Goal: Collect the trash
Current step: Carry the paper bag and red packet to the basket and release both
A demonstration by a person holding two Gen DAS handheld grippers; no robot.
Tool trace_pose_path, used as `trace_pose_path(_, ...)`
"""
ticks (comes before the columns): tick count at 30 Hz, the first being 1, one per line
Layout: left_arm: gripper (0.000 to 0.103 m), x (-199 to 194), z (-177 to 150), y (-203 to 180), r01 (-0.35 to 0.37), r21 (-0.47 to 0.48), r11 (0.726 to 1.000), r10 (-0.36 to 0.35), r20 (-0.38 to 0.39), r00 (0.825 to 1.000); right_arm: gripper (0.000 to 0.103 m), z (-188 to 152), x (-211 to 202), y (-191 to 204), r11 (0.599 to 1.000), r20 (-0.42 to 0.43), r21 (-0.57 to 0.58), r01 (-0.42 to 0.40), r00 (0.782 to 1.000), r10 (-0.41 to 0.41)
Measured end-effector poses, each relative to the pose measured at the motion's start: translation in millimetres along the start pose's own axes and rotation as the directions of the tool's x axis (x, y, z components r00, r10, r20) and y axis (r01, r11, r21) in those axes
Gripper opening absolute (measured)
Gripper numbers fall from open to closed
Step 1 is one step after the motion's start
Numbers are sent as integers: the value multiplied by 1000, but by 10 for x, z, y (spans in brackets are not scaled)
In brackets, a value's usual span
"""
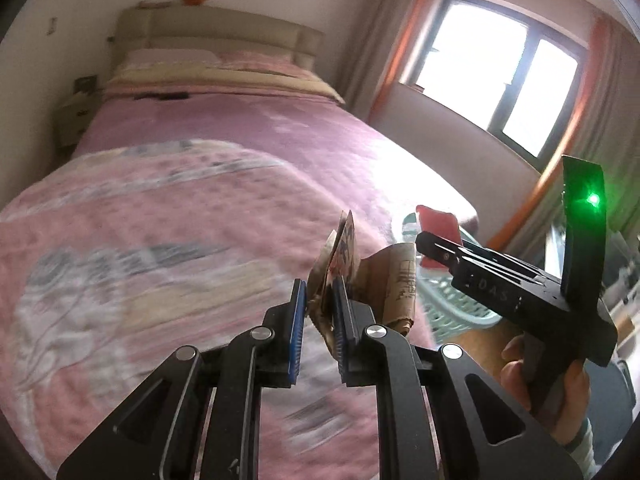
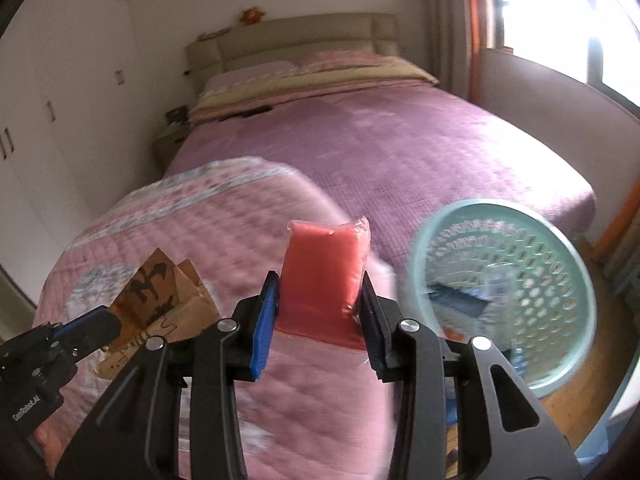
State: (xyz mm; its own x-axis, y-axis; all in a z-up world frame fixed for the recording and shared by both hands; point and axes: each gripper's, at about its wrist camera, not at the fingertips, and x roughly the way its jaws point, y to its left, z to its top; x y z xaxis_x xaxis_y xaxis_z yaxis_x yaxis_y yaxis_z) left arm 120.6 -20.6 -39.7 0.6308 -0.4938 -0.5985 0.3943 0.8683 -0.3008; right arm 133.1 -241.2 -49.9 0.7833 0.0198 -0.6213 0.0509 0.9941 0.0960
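Pink quilted bedspread (image 2: 248, 248) fills most of both views; its foot edge drops off just left of the green mesh basket (image 2: 576, 264), which sits on wood floor beside the bed corner, mouth tipped toward the right wrist cam. Window wall runs close behind the basket.

Right gripper (image 2: 320, 300) is above the bed edge, pads clamped on a red plastic pouch (image 2: 324, 272), held upright, basket just to its right.

Left gripper (image 1: 322, 312) is over the quilt w/ fingers squeezed on crumpled brown cardboard (image 1: 392, 280), printed scrap sticking up. Right hand (image 1: 560, 392) wraps the other tool's handle.
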Motion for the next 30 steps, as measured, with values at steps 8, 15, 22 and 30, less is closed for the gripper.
trace_pose_path(8, 12, 515, 323, -757, 91, 97, 991, -89, -24, 996, 36, 118, -165, -868, 990, 39, 112, 90, 995, -95)
trace_pose_path(15, 12, 1132, 554, -1382, 144, 164, 976, -134, -73, 988, 36, 222, -132, -1523, 965, 13, 210, 160, 986, -166)
trace_pose_path(22, 12, 1678, 575, -1625, 143, 171, 975, -120, -139, 983, 36, 139, 17, -1931, 940, -45, 272, 204, 979, -199)
trace_pose_path(30, 12, 2005, 474, -1626, 105, 172, 979, -72, -190, 979, 36, -75, 229, -2154, 926, -93, 306, 223, 975, -204)
